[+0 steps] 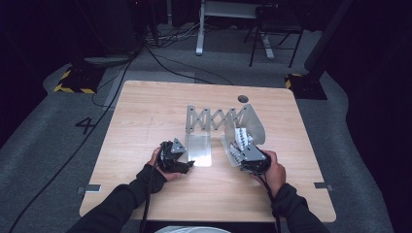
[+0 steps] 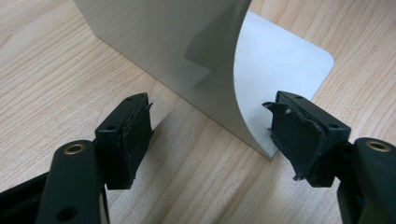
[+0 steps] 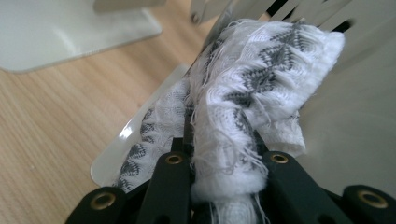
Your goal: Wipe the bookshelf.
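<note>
The right hand-held gripper [image 3: 224,154] was clamped on a white-and-grey cloth [image 3: 252,88] against the expanding metal rack's [image 1: 218,118] right end plate [image 1: 256,127]. The left hand-held gripper [image 2: 210,140], jaws wide and empty, should steady the left plate [image 2: 261,79] on the surface [image 1: 145,111].

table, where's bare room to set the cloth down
Free: the far left of the table, left of the metal rack, and the near edge between both forearms. Crowded: the middle, with the rack's plates, the cloth and both grippers.
</note>
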Demonstrator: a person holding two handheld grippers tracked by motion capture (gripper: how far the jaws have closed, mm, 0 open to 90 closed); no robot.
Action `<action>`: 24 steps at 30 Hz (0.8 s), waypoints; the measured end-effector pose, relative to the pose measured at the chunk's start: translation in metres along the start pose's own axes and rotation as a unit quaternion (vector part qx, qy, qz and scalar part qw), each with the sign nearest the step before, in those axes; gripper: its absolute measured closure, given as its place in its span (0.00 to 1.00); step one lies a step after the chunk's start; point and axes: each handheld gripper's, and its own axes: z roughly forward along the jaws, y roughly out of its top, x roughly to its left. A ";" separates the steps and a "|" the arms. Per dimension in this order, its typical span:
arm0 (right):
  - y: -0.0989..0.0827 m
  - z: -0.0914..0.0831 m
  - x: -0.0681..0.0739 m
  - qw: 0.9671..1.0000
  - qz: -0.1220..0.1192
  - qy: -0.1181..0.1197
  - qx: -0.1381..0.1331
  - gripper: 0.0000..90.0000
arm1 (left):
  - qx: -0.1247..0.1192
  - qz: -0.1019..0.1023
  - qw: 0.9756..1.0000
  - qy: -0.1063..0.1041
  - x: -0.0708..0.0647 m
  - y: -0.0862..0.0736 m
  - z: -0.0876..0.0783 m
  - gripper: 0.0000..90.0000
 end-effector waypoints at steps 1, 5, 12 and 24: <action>-0.001 0.006 0.002 1.000 -0.002 0.009 0.009 0.88 | 0.000 0.000 1.000 0.000 0.000 0.000 0.000 0.33; -0.006 0.019 0.005 0.999 -0.009 0.034 0.036 0.88 | 0.000 0.000 1.000 0.000 0.000 0.000 0.000 0.33; -0.016 0.011 0.001 0.995 -0.007 0.079 0.066 0.88 | 0.000 0.000 1.000 0.000 0.000 0.000 0.000 0.33; 0.004 -0.066 -0.030 0.996 0.036 -0.061 -0.052 0.88 | 0.000 0.000 1.000 0.000 0.000 0.000 0.000 0.33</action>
